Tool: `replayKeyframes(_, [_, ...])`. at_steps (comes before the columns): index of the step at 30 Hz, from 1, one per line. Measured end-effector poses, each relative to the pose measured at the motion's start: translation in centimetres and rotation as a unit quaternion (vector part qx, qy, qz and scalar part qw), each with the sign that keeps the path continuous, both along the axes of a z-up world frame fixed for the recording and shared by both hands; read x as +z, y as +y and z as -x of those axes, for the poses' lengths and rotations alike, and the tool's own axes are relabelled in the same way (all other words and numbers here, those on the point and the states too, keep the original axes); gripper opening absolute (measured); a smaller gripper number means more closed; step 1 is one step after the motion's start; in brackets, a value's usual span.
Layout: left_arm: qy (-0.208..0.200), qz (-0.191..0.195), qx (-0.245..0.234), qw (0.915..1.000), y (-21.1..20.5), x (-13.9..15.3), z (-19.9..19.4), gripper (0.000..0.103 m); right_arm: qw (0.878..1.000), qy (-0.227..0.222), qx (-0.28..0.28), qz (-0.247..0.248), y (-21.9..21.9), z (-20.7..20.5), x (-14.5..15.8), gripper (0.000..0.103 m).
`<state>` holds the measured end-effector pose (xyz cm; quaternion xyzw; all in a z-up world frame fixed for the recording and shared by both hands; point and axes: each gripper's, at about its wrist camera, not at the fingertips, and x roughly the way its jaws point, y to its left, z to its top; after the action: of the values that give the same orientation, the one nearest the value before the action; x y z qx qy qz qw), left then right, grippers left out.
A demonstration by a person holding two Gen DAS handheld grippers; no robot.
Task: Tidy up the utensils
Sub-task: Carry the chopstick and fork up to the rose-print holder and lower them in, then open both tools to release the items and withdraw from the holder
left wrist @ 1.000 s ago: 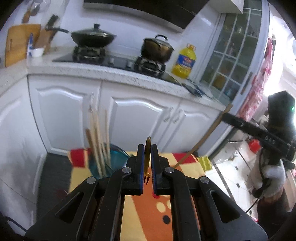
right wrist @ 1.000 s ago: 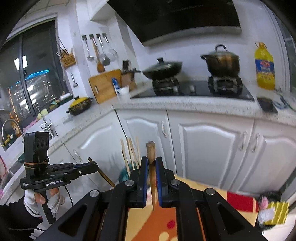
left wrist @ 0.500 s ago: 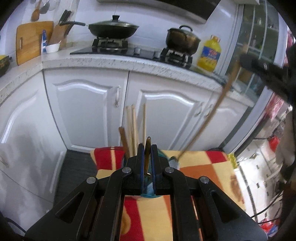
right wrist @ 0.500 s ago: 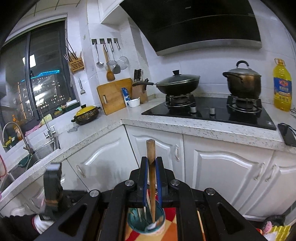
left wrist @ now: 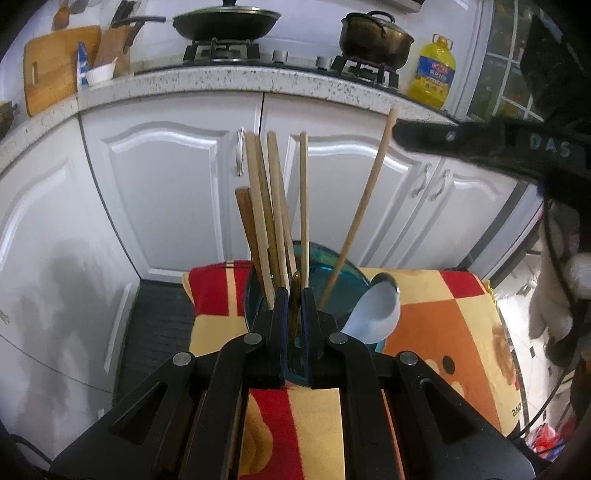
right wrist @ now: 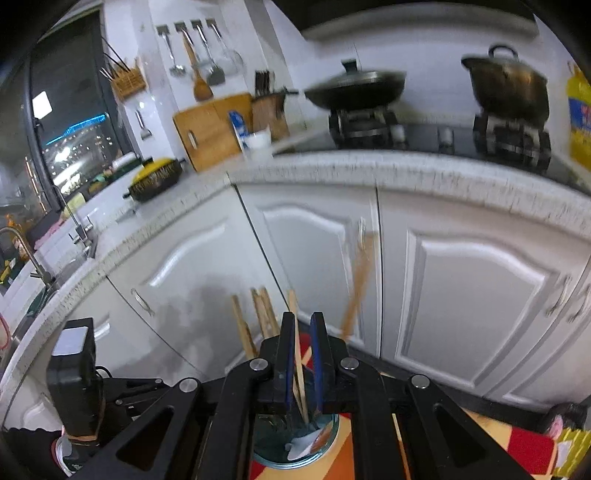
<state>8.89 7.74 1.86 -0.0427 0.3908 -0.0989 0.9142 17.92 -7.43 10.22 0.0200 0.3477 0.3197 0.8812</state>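
Two hand-held grippers are working over one teal glass jar that is standing on the tabletop, which is covered by a red, orange and yellow patterned cloth. The left hand-held gripper is nearly closed, its blue pads pinching a dark brown utensil handle right above the jar. The right hand-held gripper is nearly closed too; in the left view it is clamping the top of a long pale wooden handle whose pale blue ladle bowl is leaning on the jar's rim, though in its own blurred view I cannot tell what sits between its pads.

I am counting about five wooden sticks standing upright in the jar.

Behind, a white cabinet is carrying a speckled counter with one lidded wok, one brown pot and one yellow oil bottle whose red label is too small to read. Letters reading "DAS" are showing on the right gripper's black body. A cutting board is leaning near the wall, and four tools are hanging above it.
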Motion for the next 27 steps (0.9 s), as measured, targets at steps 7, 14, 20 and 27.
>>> replayKeyframes(7, [0.017, 0.011, 0.005, 0.9998, 0.1, -1.5, -0.7, 0.005, 0.999, 0.036, -0.002, -0.002, -0.4, -1.2, -3.4, 0.007])
replayKeyframes(14, [0.022, 0.009, 0.009, 0.9997, -0.3, -2.0, -0.5, 0.005, 0.999, 0.047, -0.008, -0.024, -2.1, -0.4, -4.0, 0.008])
replayKeyframes(20, [0.015, 0.013, 0.018, 0.9996, -0.4, -1.2, -0.1, 0.010, 0.997, 0.063, -0.018, -0.034, -2.9, 0.7, -4.9, 0.030])
replayKeyframes(27, [0.001, 0.004, 0.029, 0.9996, -0.8, -0.4, 1.2, 0.032, 0.996, 0.083, -0.030, -0.030, -3.2, 2.4, -6.6, 0.030])
